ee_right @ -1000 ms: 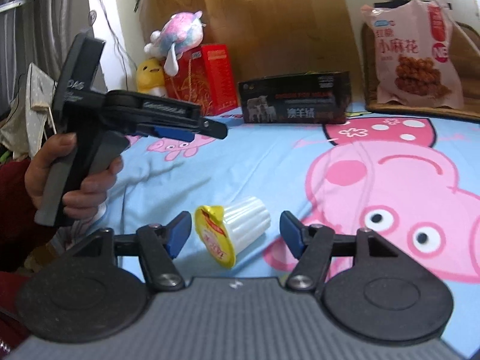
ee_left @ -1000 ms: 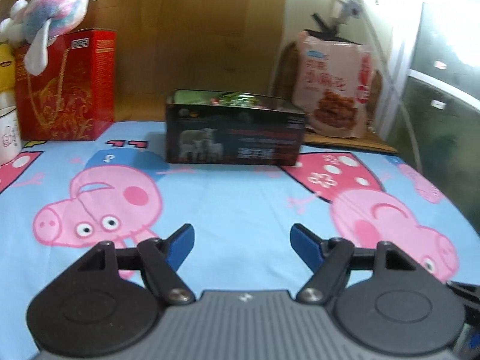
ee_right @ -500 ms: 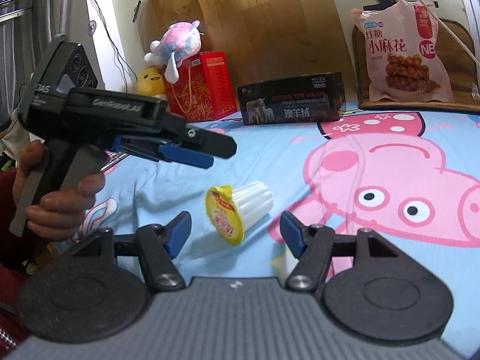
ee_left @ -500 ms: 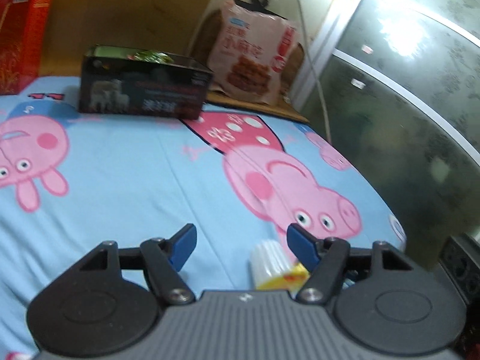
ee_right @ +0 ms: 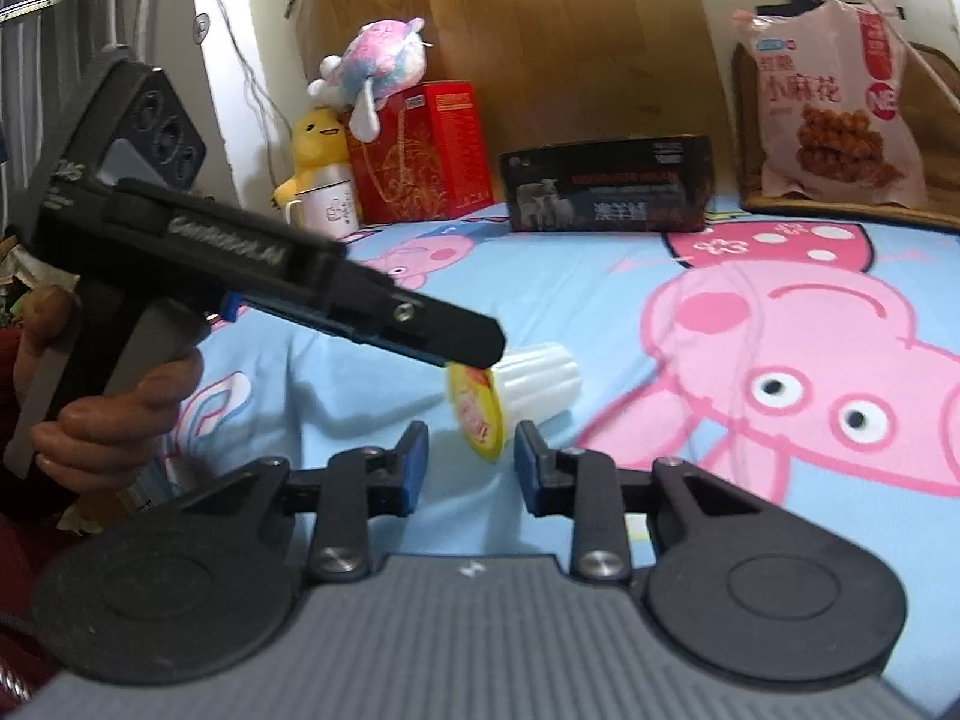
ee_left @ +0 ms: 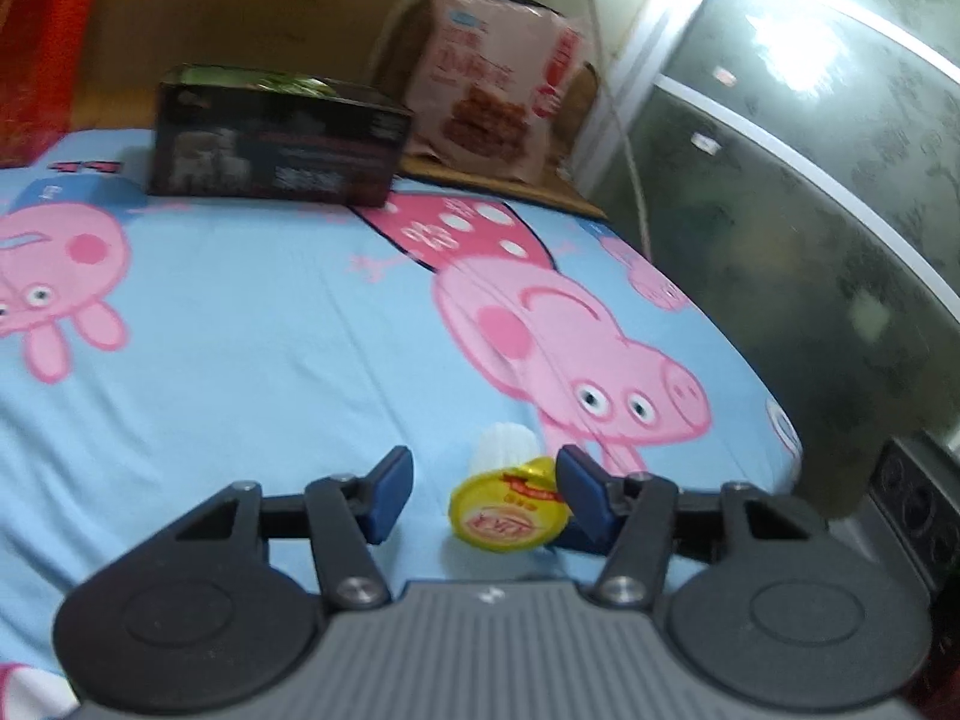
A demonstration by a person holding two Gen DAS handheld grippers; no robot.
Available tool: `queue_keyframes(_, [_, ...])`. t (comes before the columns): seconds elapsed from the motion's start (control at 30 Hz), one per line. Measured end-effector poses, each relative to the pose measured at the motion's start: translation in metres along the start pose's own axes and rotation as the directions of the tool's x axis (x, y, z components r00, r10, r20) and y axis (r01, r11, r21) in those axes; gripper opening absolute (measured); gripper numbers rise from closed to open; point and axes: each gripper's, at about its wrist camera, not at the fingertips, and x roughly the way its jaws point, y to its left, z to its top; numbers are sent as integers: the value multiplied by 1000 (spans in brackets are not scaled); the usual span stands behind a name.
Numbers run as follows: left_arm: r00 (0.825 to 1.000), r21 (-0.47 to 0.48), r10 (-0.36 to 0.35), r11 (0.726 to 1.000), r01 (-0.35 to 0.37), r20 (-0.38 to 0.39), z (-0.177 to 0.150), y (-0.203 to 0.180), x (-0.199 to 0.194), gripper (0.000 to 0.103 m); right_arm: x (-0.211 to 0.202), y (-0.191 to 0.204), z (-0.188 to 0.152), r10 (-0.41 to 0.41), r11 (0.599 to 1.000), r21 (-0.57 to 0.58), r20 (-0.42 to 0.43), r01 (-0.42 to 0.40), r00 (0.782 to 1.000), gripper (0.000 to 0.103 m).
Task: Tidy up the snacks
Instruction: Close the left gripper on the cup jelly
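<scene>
A jelly cup (ee_left: 507, 504) with a yellow foil lid and ribbed white body lies on its side on the blue cartoon bedsheet (ee_left: 270, 330). My left gripper (ee_left: 483, 483) is closing around it. The lid sits beside the right pad and clear of the left pad. In the right wrist view the left gripper's fingertips (ee_right: 474, 345) hang over the cup (ee_right: 540, 375). My right gripper (ee_right: 471, 462) is closing too. The lid's lower edge sits just at its tips, and neither pad presses on it. A black open-top box (ee_left: 276, 150) holding snacks stands at the far side.
A pink snack bag (ee_right: 834, 102) leans at the back right. A red box (ee_right: 420, 150), plush toys (ee_right: 372, 60) and a mug (ee_right: 330, 210) stand at the back left. A glass door (ee_left: 810, 180) runs along the bed's right edge. A hand (ee_right: 114, 420) holds the left gripper.
The left gripper swung right and tilted down over the cup, which now lies between its jaws. Both grippers' jaws have narrowed. The right gripper stayed in place.
</scene>
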Motion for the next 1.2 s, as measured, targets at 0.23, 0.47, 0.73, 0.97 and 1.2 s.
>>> queue_keyframes(0.23, [999, -98, 15, 995, -12, 33, 6, 27, -11, 61, 29, 15, 12, 63, 997, -45, -17, -64, 998, 36])
queue_keyframes(0.47, [998, -101, -18, 995, 23, 55, 9, 26, -14, 67, 12, 7, 11, 46, 999, -24, 1, -46, 999, 40])
queue_keyframes(0.73, [997, -36, -13, 999, 15, 74, 7, 14, -16, 68, -16, -20, 3, -95, 995, 10, 41, 95, 995, 53])
queue_keyframes(0.97, [991, -26, 63, 998, -61, 115, 4, 9, -19, 68, -17, -27, 0, -111, 991, 81, 75, 105, 991, 55])
queue_keyframes(1.2, [996, -39, 68, 997, -65, 61, -8, 7, -6, 69, -16, -31, -1, -87, 990, 120, 91, 76, 992, 55])
